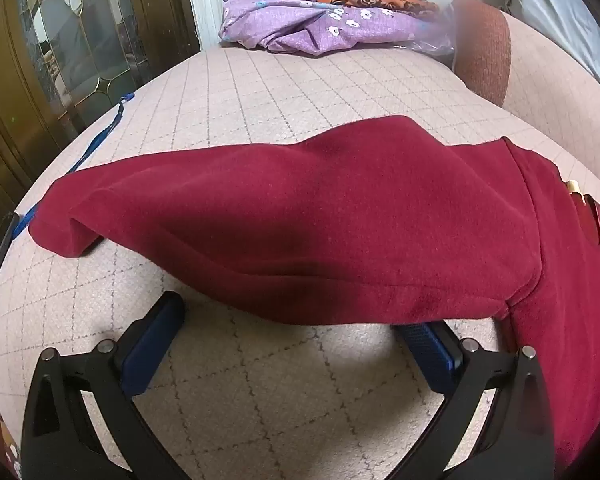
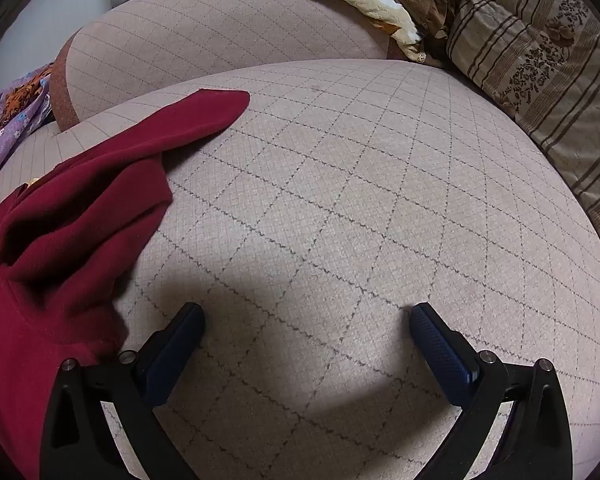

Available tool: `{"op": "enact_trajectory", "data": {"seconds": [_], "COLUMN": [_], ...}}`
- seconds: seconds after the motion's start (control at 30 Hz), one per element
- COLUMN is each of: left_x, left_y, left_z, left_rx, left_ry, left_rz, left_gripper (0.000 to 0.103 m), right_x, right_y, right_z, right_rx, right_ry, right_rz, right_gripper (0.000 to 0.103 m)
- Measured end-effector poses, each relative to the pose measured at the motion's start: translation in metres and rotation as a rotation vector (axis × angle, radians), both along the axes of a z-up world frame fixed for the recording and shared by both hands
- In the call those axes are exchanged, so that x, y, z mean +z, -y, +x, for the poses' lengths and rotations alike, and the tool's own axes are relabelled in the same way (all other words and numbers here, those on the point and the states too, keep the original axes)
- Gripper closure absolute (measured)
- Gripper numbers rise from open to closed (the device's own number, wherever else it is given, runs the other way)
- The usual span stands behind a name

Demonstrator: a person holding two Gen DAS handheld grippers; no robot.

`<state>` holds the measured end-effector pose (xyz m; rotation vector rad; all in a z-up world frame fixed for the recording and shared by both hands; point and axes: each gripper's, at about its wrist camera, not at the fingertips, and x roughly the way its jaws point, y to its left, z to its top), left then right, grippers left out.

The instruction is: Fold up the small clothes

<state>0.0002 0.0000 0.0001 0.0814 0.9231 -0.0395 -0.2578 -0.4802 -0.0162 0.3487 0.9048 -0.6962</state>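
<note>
- Left gripper (image 1: 296, 316): fingers spread wide, nothing held. Sleeve (image 1: 260, 216) of the red top (image 1: 560, 300) lies straight ahead of the tips, its near hem touching or overlapping the right fingertip; the left fingertip (image 1: 168, 304) sits on bare cushion (image 1: 260, 380).
- Right gripper (image 2: 306, 316): fingers also wide, nothing held, both tips over bare cushion. Red top is off to the left of the left finger, bunched; the other sleeve (image 2: 204, 114) stretches away ahead-left.
- Step in hand, my read: grab a sleeve and fold it in over the body.
- Left: nudge forward so the hem goes between the fingers, then close. Pinch near the cuff end or mid-sleeve, not at the shoulder seam, else the sleeve droops on the lift.
- Take both layers of the hem; fleece looks thick, so a shallow bite may slip.
- Right: shift left toward the bunched body, flatten or pin it so the fold does not drag the whole garment.
- Lift low and lay it over.
- Risk: cushion is curved and soft, so cloth can slide toward the edge.
- Purple clothes (image 1: 300, 24) well ahead, out of the way.
</note>
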Motion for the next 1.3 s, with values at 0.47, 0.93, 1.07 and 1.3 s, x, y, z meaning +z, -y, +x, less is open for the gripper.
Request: {"op": "enact_trajectory", "data": {"seconds": [0.47, 0.93, 1.07, 1.3], "left_x": [0.004, 0.058, 0.073, 0.089], "left_y": [0.001, 0.045, 0.060, 0.083], "left_z": [0.000, -0.076, -0.093, -0.109], "left_rx": [0.003, -0.138, -0.186, -0.240], "left_ry": [-0.035, 0.030, 0.051, 0.081], "left_rz": [0.015, -0.017, -0.034, -0.062], "left_gripper": [0.000, 0.000, 0.000, 0.000], "right_x": [0.000, 0.019, 0.053, 0.103], "right_y": [0.000, -0.020, -0.059, -0.127], "right_z": [0.000, -0.016, -0.039, -0.051], "right_rx": [0.000, 0.004, 0.069, 0.203], "right_ry": [0.000, -0.061, 0.010, 0.134], "right_rz": [-0.002, 0.065, 0.103, 0.211], "right_gripper": [0.001, 0.002, 0.002, 0.000]}}
